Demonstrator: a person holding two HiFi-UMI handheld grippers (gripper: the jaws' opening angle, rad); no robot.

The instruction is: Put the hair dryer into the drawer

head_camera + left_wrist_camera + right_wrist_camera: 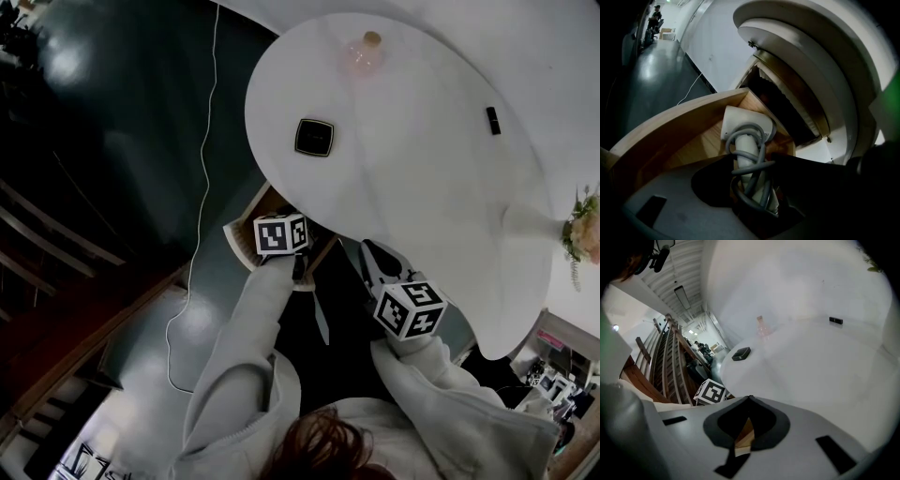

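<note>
Left gripper: jaws clamped on handle of hair dryer. Grey cord is wound round handle and also caught btwn pads. Gripper is pointed down at open drawer.

Hair dryer: white, held head-first over wooden drawer interior. Head is seen low, near drawer floor; touching vs. just above can't be told. Handle end is up in jaws, not yet laid inside.

Drawer: pulled out from under rim of white table. Light wood inside; nothing else is seen in it.

Right gripper: tips pressed together, nothing pinched. It is held at table edge, near left gripper, apart from dryer. Sliver of wood is visible through gap behind tips.

Non-task items: black square case, pink bottle and small black item on tabletop, well apart. Flowers at right edge. White cable on dark floor.

Step judged: placement. Dryer has been brought to drawer; release not yet made. Task est. well past halfway.

Next move req'd: dryer to be set down flat w/ handle and cord inside drawer walls. Jaws then to be spread and gripper drawn back w/o snagging cord loops.
</note>
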